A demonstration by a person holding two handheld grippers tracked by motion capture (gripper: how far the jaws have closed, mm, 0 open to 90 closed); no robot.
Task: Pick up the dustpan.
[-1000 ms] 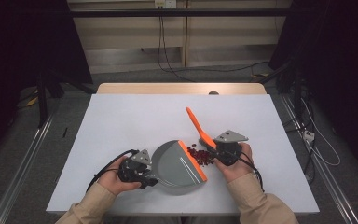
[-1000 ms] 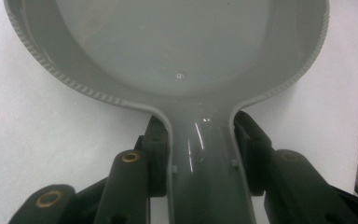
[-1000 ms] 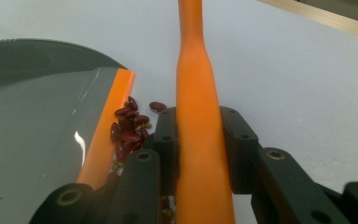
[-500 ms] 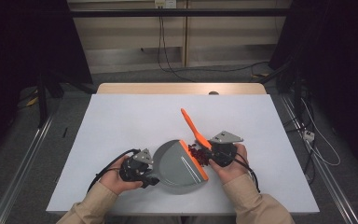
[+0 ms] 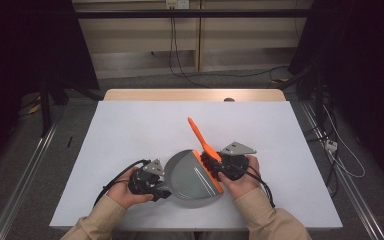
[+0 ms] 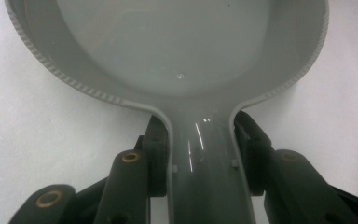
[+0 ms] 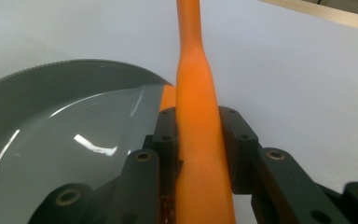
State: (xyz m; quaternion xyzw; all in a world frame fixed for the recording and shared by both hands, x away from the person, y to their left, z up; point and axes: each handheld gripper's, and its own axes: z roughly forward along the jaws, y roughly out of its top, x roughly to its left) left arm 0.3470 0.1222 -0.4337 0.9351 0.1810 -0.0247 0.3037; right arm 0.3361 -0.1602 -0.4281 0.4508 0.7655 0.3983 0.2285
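At a white bench [image 5: 130, 125], the left gripper [image 5: 155, 184] clamps the handle of a grey dustpan [image 5: 192, 175] lying flat, while the right gripper [image 5: 219, 162] grips an orange brush [image 5: 200, 137] at the pan's orange-lipped edge. Sweeping cleanly likely means keeping the pan pressed down and drawing the bristles inward. The pan looks glossy and empty.

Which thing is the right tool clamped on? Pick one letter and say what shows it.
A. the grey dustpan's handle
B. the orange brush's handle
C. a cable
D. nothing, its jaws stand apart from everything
B: in the right gripper view the right tool has both black jaws pressed against the sides of the orange brush handle, while the grey dustpan lies beside it.
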